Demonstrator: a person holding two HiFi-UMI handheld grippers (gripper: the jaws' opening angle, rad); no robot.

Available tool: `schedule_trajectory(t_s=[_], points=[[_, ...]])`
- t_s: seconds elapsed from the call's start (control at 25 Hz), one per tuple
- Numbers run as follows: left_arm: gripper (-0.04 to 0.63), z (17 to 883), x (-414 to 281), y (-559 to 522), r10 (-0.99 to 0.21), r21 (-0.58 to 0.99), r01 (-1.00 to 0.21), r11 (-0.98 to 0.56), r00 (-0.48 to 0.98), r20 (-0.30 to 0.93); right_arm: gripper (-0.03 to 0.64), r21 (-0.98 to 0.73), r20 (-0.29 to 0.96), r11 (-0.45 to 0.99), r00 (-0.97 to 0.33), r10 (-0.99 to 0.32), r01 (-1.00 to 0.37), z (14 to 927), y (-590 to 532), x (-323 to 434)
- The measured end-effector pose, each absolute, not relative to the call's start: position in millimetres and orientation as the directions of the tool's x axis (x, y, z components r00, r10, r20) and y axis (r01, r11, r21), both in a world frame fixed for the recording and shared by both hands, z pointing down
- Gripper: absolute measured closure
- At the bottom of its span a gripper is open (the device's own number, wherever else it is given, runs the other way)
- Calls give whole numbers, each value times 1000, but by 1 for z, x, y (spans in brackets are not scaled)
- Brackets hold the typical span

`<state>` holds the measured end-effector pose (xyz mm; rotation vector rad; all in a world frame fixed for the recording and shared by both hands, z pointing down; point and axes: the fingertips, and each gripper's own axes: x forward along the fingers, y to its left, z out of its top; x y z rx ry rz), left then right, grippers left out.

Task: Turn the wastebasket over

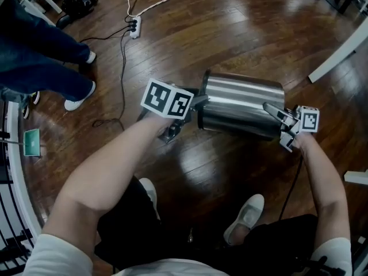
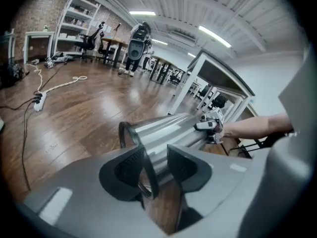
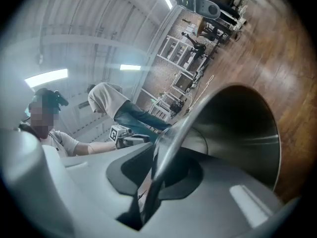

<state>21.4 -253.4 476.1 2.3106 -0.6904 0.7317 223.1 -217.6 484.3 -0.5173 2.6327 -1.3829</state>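
Observation:
A stainless steel wastebasket [image 1: 244, 102] lies on its side just above the wooden floor, held between both grippers. Its black base ring points left and its open mouth points right. My left gripper [image 1: 192, 105] is shut on the base ring. In the left gripper view the ring and steel wall [image 2: 168, 128] pass between the pads of my left gripper [image 2: 156, 170]. My right gripper [image 1: 275, 112] is shut on the thin rim of the mouth. The right gripper view shows the dark inside of the wastebasket [image 3: 237, 128] and the rim pinched in my right gripper [image 3: 153, 167].
Another person's legs [image 1: 40, 62] in white shoes stand at the upper left. A power strip [image 1: 135, 26] and cables lie on the floor beyond the basket. A white table leg [image 1: 339, 53] slants at the upper right. My own feet [image 1: 247, 214] are just below the basket.

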Motion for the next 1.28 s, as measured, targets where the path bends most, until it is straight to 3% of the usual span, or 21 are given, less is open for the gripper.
schedule_trajectory(t_s=[0.16, 0.4, 0.64, 0.8, 1.12, 1.28], points=[[443, 496, 20, -263, -290, 421, -666, -616, 689, 664, 574, -822, 98, 498, -930, -354, -276, 506, -201, 241], [431, 502, 44, -255, -199, 570, -592, -570, 772, 603, 560, -806, 121, 505, -920, -373, -311, 509, -195, 235], [489, 514, 46, -253, -190, 584, -616, -529, 757, 626, 482, -755, 262, 470, -867, -424, -458, 518, -185, 261], [503, 513, 42, -254, -168, 600, -616, -511, 756, 633, 503, -722, 328, 468, -848, -415, -509, 517, -176, 280], [518, 483, 43, -261, -199, 538, -606, -586, 751, 629, 522, -704, 386, 472, -844, -373, -531, 525, -169, 273], [520, 446, 50, -265, -238, 410, -575, -708, 741, 627, 506, -707, 415, 463, -844, -339, -534, 539, -167, 262]])
